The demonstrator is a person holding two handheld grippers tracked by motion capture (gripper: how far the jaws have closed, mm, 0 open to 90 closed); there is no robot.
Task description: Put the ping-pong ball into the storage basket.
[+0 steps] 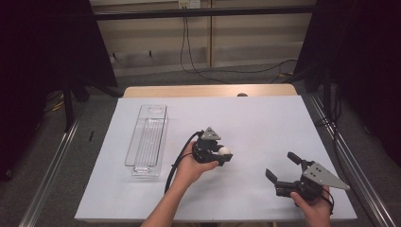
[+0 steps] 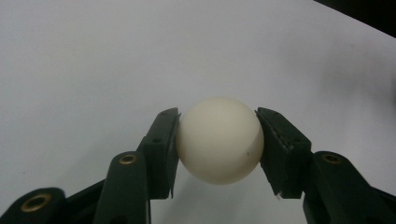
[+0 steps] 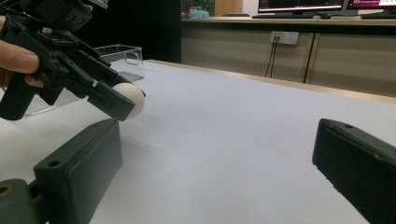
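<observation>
My left tool (image 1: pixel 222 153) pinched the white ball (image 1: pixel 225 151) narrowly (right tool (image 1: pixel 282 166) gaped empty); I judged the smooth ball could squirt free

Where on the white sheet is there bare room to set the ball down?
The white sheet is bare between the clear bin and its right edge, and between the left gripper, holding the ball, and the right gripper. Crowding is only at the bin.
</observation>
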